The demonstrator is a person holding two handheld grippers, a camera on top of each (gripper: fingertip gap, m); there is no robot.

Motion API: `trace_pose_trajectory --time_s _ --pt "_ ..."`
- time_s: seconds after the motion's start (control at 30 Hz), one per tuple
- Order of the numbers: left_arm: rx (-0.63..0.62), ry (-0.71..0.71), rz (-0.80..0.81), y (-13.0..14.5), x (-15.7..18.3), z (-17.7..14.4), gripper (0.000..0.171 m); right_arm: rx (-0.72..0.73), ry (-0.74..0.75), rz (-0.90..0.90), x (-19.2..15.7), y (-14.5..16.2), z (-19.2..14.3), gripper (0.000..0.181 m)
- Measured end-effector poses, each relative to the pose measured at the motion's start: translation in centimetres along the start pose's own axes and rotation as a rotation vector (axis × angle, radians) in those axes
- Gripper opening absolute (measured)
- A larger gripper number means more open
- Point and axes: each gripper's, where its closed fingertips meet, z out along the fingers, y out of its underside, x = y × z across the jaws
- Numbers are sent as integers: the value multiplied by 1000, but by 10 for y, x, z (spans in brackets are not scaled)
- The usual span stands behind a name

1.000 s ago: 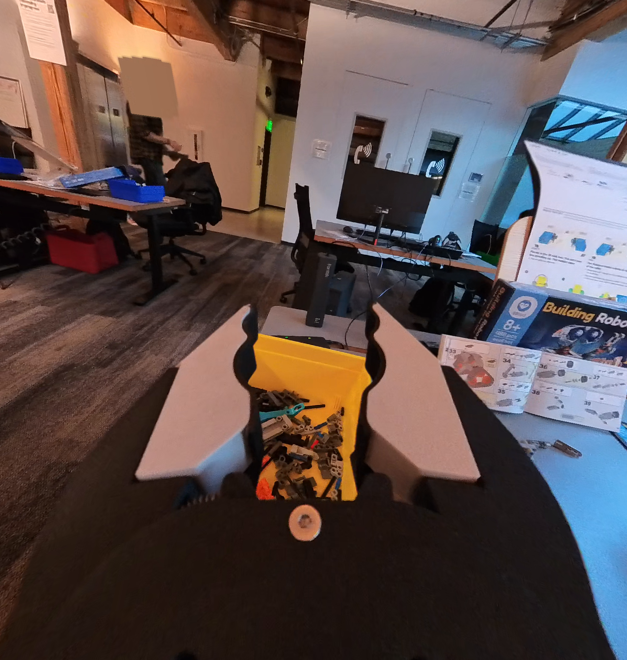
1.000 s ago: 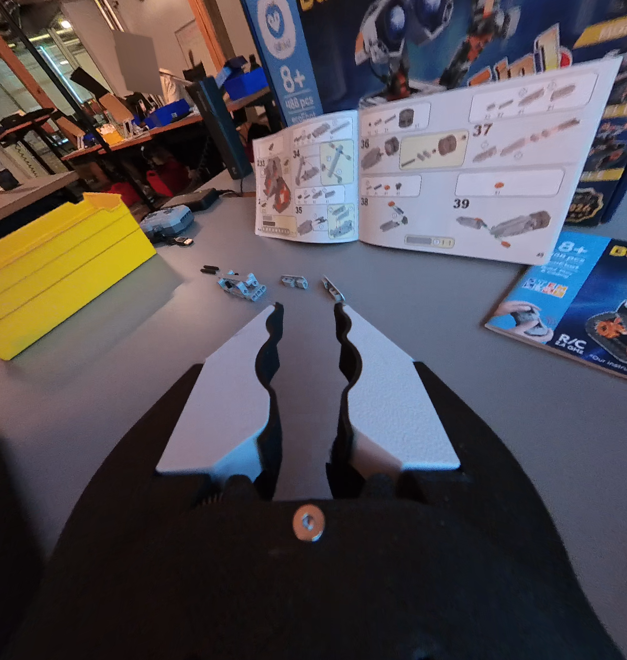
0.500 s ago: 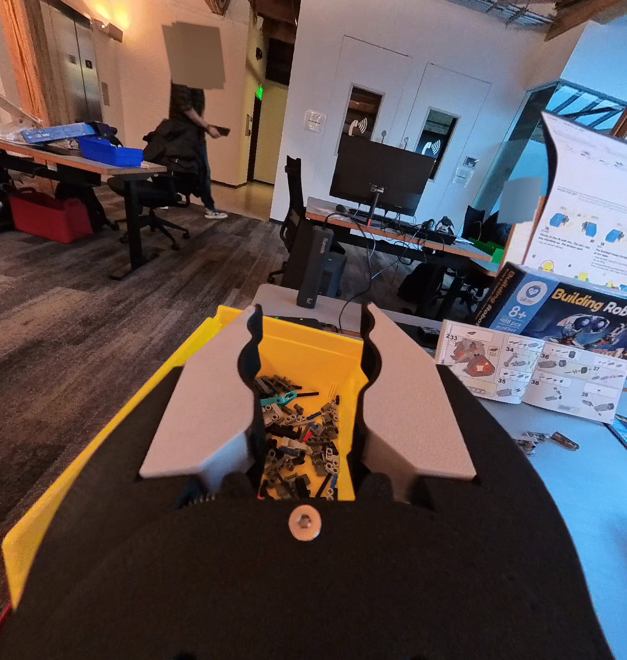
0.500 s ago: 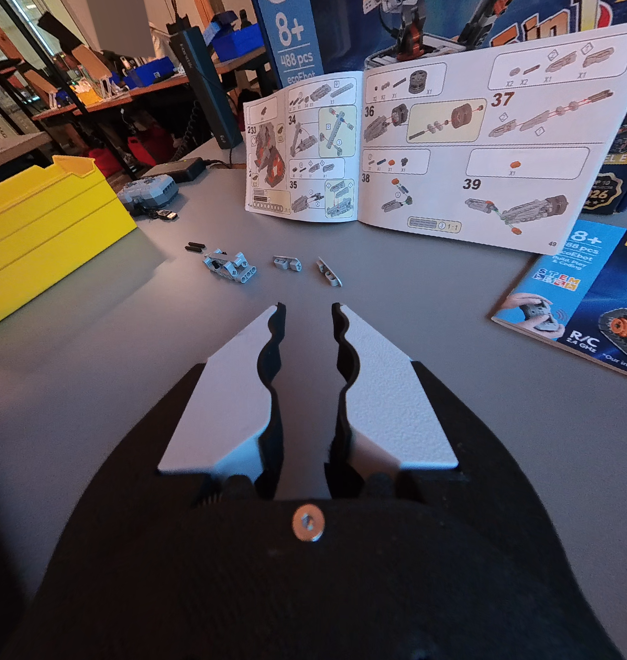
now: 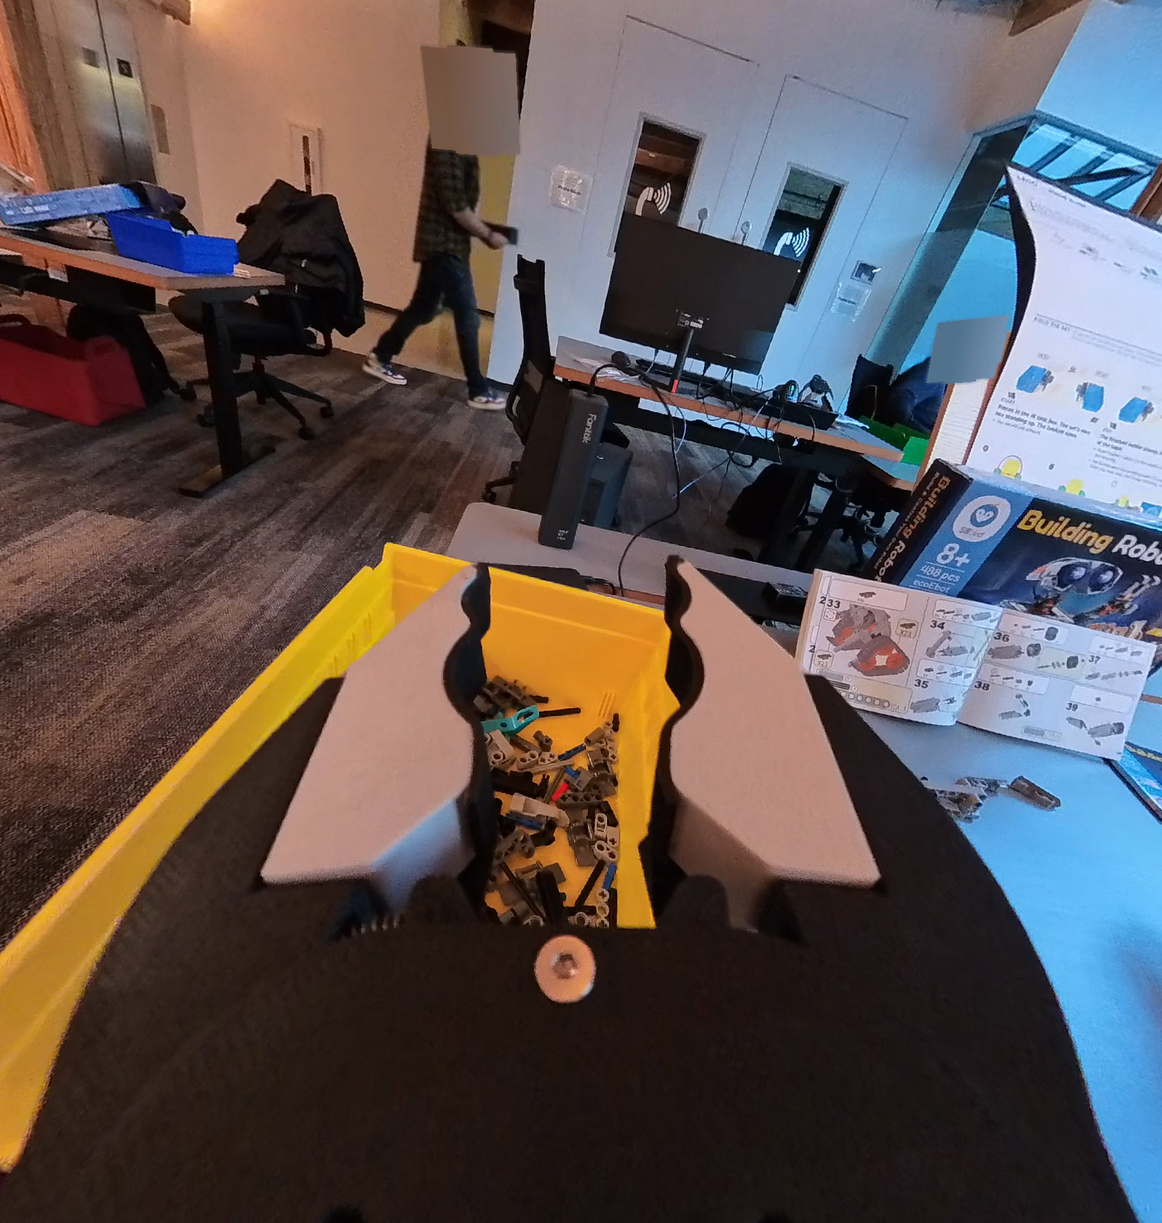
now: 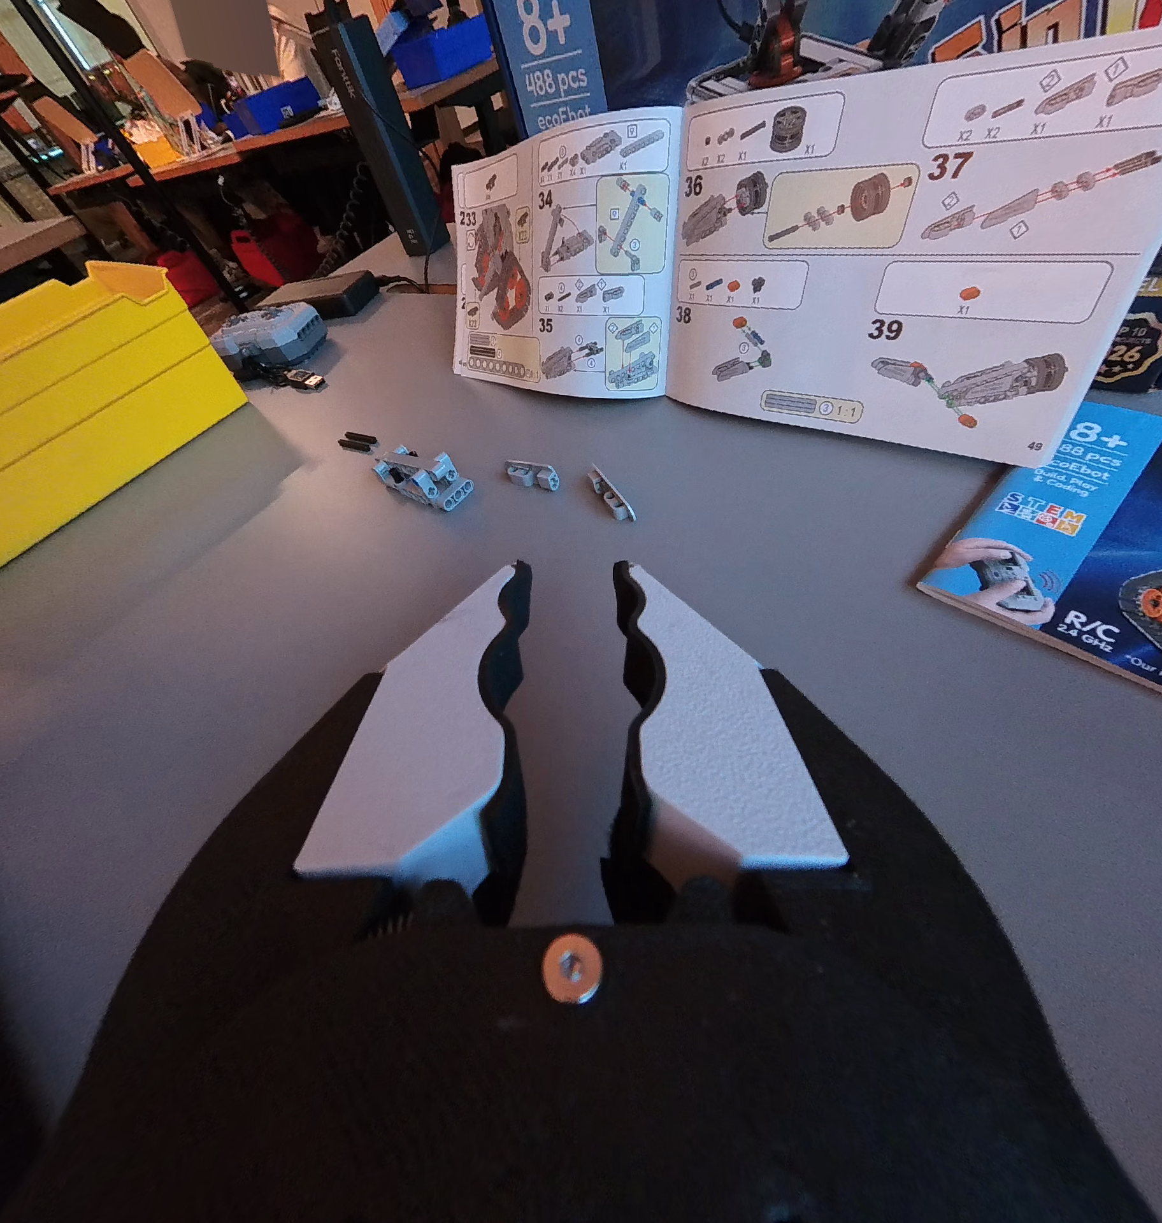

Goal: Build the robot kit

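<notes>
Bare bench [image 6: 168, 662] lies ahead of the right tool [image 6: 572, 566]. Obstacles: small grey parts [image 6: 423, 473] beyond, propped booklet [image 6: 797, 265] toward the far edge, yellow bin [image 6: 82, 397] leftward, apparently well apart.

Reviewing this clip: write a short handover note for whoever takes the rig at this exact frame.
Left gripper: open, empty, over the yellow bin of loose small building pieces.
Right gripper: open, empty, low over the grey table.
Ahead of it: a small grey assembly, two grey pieces and two black pins, in front of the open instruction booklet.
Neither gripper holds anything.
</notes>
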Motion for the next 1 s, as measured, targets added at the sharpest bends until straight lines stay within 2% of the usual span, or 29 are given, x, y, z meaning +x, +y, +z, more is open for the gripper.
trace_pose_trajectory --time_s 0.2,0.53,0.63,0.7,0.8,0.83,0.87,0.9,1.0 --pt "-12 15 -28 3 -1 -1 51 -9 -8 -6 -2 2 2 25" --pt "10 48 8 -19 2 -1 50 -7 -7 -40 -3 2 4 24" --pt "-77 63 83 -27 1 12 40 5 -28 -44 -7 1 5 23" --pt "-121 35 145 -37 -3 23 41 0 -34 -52 -9 2 8 23" --pt "-302 -46 283 -33 -15 35 38 -17 -43 -90 -13 5 10 23" --pt "-406 -87 310 -24 -23 35 31 -19 -43 -110 -14 6 11 22" --pt "-537 -119 324 -10 -30 32 10 -21 -42 -125 -15 6 10 22" --pt "-655 -130 337 2 -33 29 0 -23 -41 -132 -17 6 10 22" --pt "-858 -106 333 29 -32 27 0 -3 -51 -147 -23 2 10 22"
